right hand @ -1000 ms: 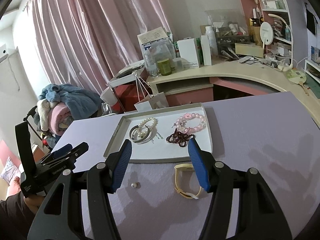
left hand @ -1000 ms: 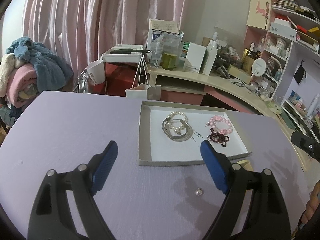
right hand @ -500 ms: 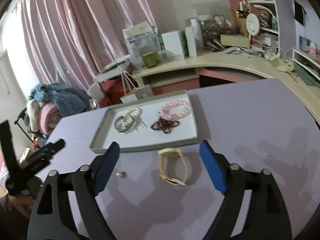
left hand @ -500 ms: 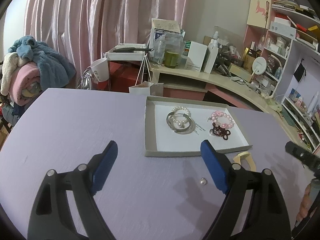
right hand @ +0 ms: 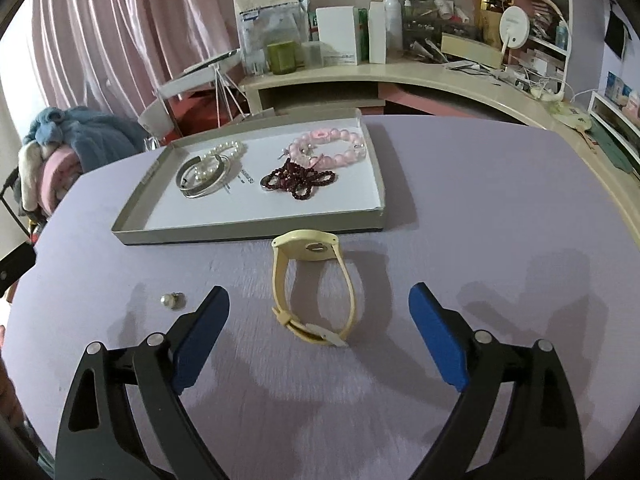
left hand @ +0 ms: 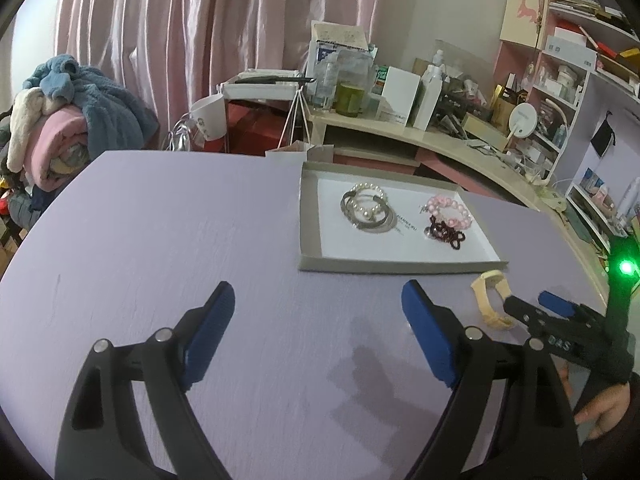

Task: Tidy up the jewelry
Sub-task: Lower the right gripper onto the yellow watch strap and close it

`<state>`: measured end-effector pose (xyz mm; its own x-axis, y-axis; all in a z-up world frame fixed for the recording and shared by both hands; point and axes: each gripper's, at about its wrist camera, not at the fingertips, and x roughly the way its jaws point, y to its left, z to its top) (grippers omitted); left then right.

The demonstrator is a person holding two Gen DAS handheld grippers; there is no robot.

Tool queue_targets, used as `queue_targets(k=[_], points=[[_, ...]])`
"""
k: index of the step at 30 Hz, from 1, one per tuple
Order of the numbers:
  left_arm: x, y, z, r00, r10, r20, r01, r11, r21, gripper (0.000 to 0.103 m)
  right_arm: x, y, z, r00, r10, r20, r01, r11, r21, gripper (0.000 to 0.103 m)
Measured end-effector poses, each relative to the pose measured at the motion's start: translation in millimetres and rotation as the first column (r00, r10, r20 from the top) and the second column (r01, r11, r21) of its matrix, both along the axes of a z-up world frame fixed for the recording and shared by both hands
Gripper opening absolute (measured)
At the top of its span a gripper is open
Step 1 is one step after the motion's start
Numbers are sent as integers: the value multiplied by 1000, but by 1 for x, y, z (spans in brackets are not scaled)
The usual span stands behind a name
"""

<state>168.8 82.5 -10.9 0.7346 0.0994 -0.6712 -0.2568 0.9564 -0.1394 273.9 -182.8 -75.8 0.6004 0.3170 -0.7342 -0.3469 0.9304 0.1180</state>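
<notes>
A shallow grey tray on the purple table holds a pearl bracelet with silver bangles, a pink bead bracelet and a dark red bead string. A cream wristband lies on the table in front of the tray. A small pearl stud lies to its left. My right gripper is open, low over the table, with the wristband between its fingers. My left gripper is open and empty over bare table.
A curved desk crowded with boxes, bottles and a jar stands behind the table. A pile of clothes sits at the left. Shelves fill the right. Pink curtains hang behind.
My right gripper has moved forward and down toward the wristband, which is now between its fingers. My left gripper has shifted left and back; the pearl stud has left its view.
</notes>
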Motion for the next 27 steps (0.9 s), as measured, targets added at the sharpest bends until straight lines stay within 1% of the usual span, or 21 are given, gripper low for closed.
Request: queue_targets(k=[8,15,19,20,21,22,23,24,27], points=[[-4,2,-6,1000,12,-14,-12,1000,-3,86,12,12,-10,1000,-3,-13,3,999,-45,93],[-3,3,-6,1000,15,-14,-15,1000,-3,86,19,15,-17,1000,-10,-29,8,998,-64,86],[-3,3,-6,1000,13,-15,-13,1000,-2,86,22,16,-19,999,-15,-34,13,997,-70,84],[-3,3,-7,1000,12,-16,-12,1000,-2,86,23,17,-19,999,-14,-32,12,997,-72,82],[-3,3,-7,1000,10,-17,-10,1000,-1,86,23,18,-20,999,-11,-32,9,997,-75,70],[-2,2,-8,1000,7,-18,-7,1000,-1,86,23,19,-21,999,0,-39,-3,997,-80,49],[-2,1,-8,1000,3,-20,-3,1000,0,86,22,20,-21,999,14,-47,-17,997,-70,42],[-1,-1,-9,1000,-4,-24,4,1000,3,86,21,18,-21,999,12,-47,-15,998,-65,41],[1,-9,-14,999,-30,-34,31,1000,3,88,12,9,-17,998,10,-60,-10,1000,-1,39]])
